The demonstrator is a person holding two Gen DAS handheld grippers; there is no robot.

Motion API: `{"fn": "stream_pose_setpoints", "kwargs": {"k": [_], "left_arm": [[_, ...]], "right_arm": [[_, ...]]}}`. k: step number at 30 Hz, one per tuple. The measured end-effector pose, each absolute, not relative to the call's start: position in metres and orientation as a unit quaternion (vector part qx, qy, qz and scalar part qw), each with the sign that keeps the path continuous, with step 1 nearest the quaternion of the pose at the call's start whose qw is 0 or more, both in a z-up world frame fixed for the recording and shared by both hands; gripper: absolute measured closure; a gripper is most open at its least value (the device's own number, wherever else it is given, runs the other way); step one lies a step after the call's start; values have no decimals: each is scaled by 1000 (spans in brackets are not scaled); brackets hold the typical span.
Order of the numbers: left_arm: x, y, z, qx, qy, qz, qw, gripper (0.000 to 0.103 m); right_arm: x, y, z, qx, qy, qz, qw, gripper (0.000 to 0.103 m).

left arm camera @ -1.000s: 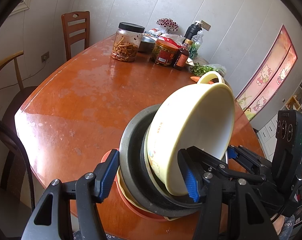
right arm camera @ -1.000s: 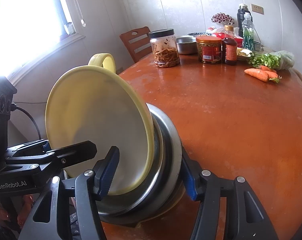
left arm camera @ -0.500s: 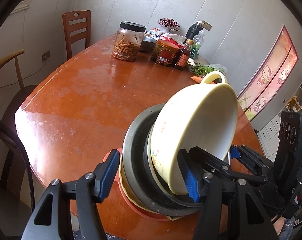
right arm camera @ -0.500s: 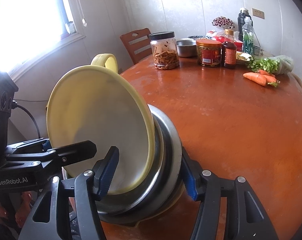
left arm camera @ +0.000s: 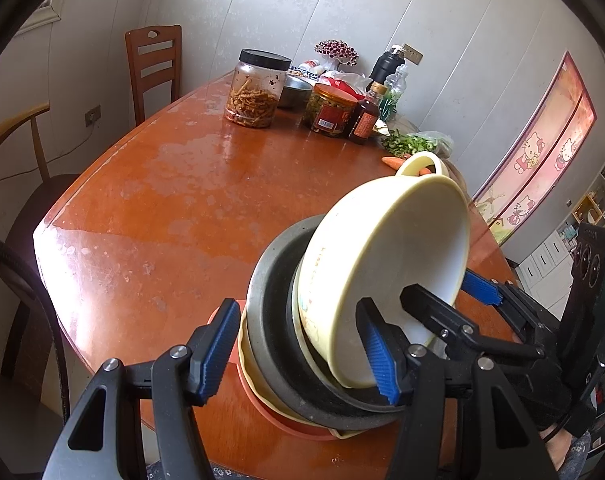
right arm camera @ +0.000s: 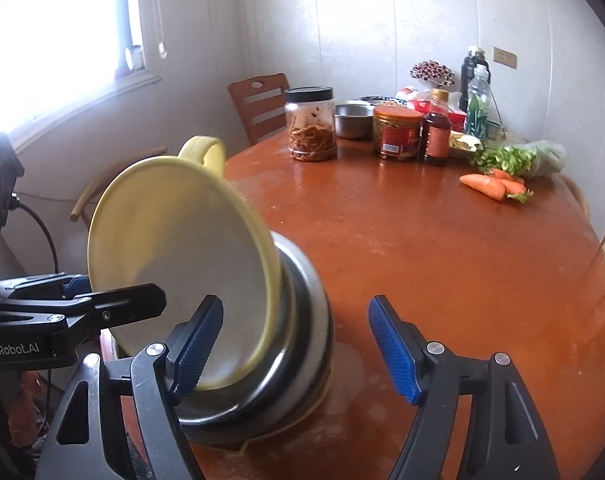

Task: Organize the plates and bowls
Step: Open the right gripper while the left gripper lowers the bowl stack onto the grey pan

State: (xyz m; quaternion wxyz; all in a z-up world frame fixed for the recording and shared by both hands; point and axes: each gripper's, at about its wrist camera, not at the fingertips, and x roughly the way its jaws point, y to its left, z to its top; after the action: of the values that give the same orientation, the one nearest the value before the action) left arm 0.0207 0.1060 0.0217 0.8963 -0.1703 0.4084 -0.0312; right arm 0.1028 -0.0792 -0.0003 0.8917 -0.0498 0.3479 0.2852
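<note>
Yellow bowl (left arm camera: 386, 264) tilted on edge in a metal basin (left arm camera: 278, 320) atop stacked dishes at the counter (left arm camera: 162, 208) edge.
Left gripper (left arm camera: 298, 354) jaws straddle the stack's rim half-open, grip unclear; right gripper (right arm camera: 294, 344) jaws are opening, its left pad inside the bowl, nothing gripped.

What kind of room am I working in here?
Most likely a home dining or kitchen area: a round wooden table with food jars, carrots, and wooden chairs around it.

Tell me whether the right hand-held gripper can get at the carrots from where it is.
Probably yes. The right hand-held gripper, jaws opening with nothing pressed between them, faces bare table all the way to the carrots; the bowl stack sits off to its side.
</note>
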Motion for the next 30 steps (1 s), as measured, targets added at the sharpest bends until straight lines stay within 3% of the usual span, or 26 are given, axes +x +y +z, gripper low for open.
{"fn": "stream_pose_setpoints", "kwargs": {"k": [13, 15, 30], "left_arm": [[-5, 120, 46, -157, 388, -19, 908, 42], [-10, 128, 47, -157, 387, -12, 909, 38], [-3, 181, 3, -208, 436, 5, 876, 37]], "right_arm": [[90, -108, 24, -7, 328, 289, 899, 26], [88, -115, 24, 2, 335, 291, 896, 26], [87, -125, -1, 48, 385, 320, 865, 26]]}}
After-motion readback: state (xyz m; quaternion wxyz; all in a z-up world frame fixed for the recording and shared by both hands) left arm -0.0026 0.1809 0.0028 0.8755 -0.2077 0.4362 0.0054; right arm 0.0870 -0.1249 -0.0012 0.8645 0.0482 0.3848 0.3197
